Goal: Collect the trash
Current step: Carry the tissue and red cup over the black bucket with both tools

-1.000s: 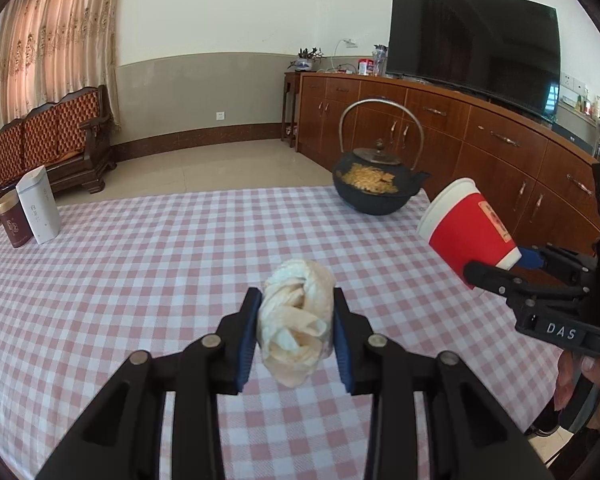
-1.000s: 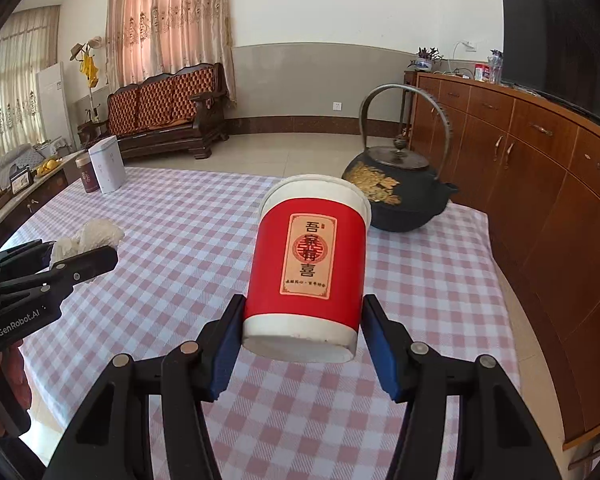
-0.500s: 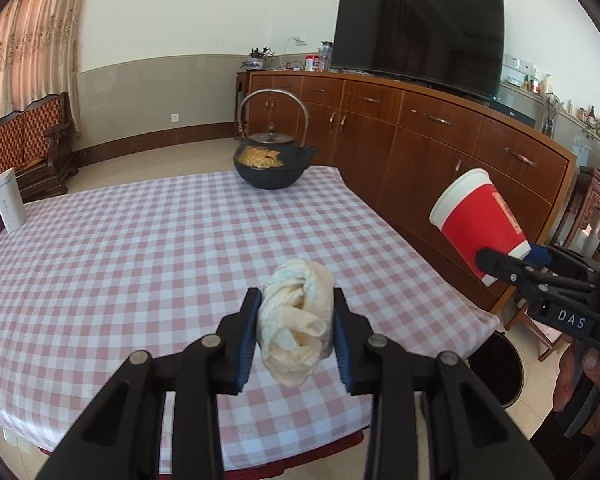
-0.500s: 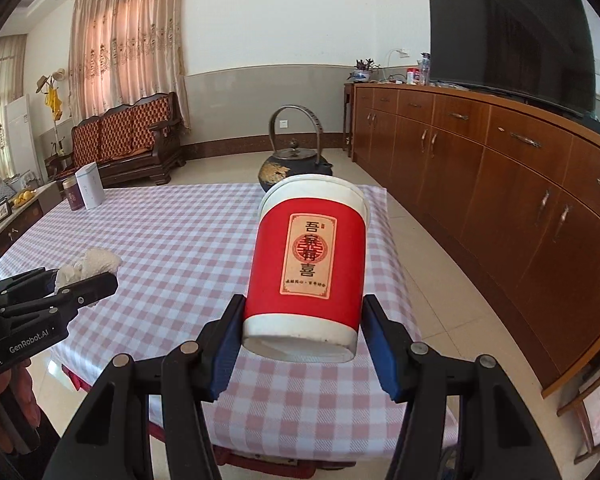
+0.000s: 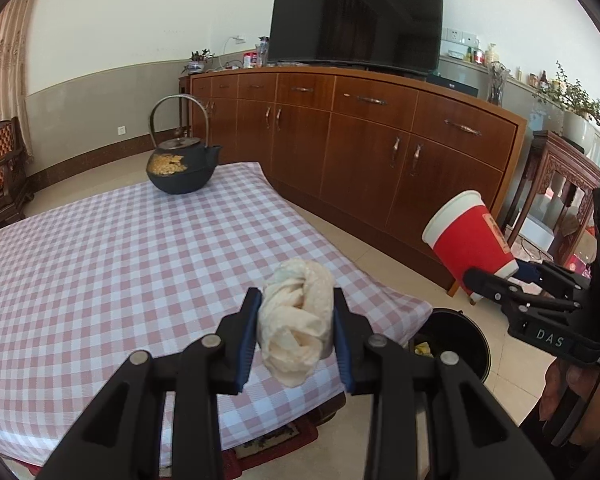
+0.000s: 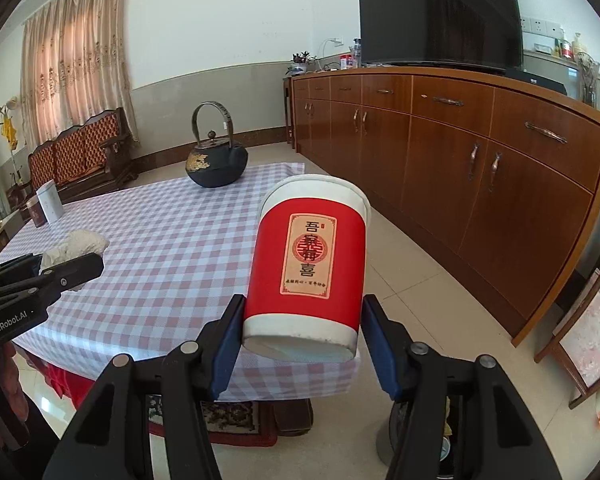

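My left gripper (image 5: 295, 334) is shut on a crumpled cream paper wad (image 5: 296, 322), held in the air over the table's near right corner. The right wrist view shows the same wad (image 6: 78, 246) at the left, in the left gripper's fingers. My right gripper (image 6: 302, 338) is shut on a red paper cup (image 6: 306, 264) with a white rim and a label, tilted away from me. In the left wrist view the cup (image 5: 470, 236) hangs beyond the table's edge, above the floor. A dark round trash bin (image 5: 456, 340) stands on the floor below, partly hidden by the fingers.
A pink checked tablecloth covers the table (image 5: 120, 248), with a black iron teapot (image 5: 180, 164) at its far end and two tins (image 6: 46, 204) at the left. A long wooden sideboard (image 5: 380, 140) with a TV runs along the right. A hand (image 5: 572, 376) holds the right gripper.
Both grippers swung right, off the table's middle toward its right edge. The sideboard and the bin came into view. Wad and cup stay gripped as before.
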Demonstrator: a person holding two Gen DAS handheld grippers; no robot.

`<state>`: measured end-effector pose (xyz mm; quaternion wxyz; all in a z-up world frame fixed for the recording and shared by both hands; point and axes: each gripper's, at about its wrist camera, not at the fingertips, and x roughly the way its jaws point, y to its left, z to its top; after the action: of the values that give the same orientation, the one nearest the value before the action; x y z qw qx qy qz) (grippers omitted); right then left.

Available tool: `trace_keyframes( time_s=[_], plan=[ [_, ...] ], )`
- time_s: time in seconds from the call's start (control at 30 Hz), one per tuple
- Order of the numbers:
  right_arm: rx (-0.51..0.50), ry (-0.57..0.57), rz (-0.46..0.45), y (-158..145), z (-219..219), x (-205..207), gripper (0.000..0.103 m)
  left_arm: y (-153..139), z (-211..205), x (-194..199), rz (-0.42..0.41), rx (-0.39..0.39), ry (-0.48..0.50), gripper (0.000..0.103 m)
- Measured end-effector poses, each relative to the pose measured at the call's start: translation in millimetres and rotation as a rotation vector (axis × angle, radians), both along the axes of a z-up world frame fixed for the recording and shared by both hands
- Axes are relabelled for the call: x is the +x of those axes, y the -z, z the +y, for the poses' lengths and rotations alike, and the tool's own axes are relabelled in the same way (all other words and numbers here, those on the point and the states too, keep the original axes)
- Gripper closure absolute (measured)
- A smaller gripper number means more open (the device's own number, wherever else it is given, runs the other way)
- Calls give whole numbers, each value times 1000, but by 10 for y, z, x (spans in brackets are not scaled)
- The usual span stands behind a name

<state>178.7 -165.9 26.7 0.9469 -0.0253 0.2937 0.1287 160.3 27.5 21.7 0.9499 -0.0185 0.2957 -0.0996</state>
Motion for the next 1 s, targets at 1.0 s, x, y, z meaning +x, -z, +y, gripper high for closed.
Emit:
trace_keyframes(
  time_s=[1.0],
  plan=[
    [28,333,81,429,-1748,-492,43,303,-1678,139,68,43,341,68]
  ],
)
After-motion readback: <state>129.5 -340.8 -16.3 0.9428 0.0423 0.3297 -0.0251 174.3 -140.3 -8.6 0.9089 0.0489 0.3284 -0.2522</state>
